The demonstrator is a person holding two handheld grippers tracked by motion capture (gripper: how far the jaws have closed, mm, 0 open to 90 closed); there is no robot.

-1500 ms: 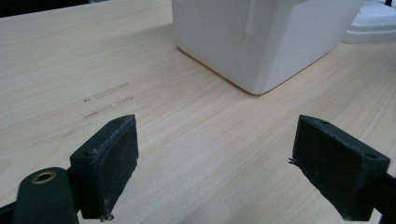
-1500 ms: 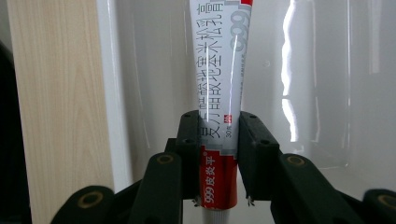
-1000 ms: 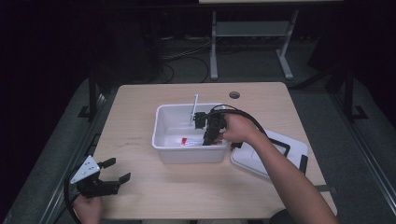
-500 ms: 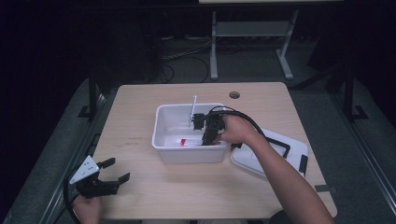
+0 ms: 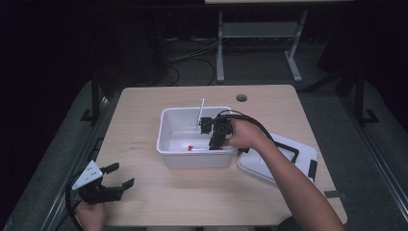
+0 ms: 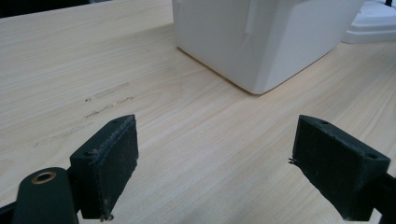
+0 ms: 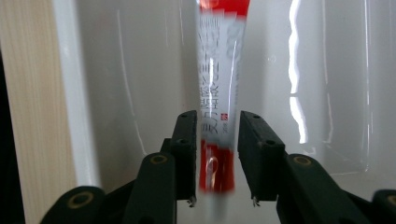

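So the right gripper (image 7: 217, 154) is reaching down into the white bin (image 5: 166, 144) and its jaws are sitting on either side of a white and red tube (image 7: 218, 93), closed in around it but with slight gaps showing, so I can't tell if it's actually clamping. The tube is lying on the bin floor near the front wall. The bin is sitting around the middle of the table (image 5: 144, 106), with its white lid (image 5: 298, 156) lying flat just beside it toward the right edge. The left gripper (image 5: 115, 177) is hanging out near the front left corner, jaws spread wide, gripping nothing.
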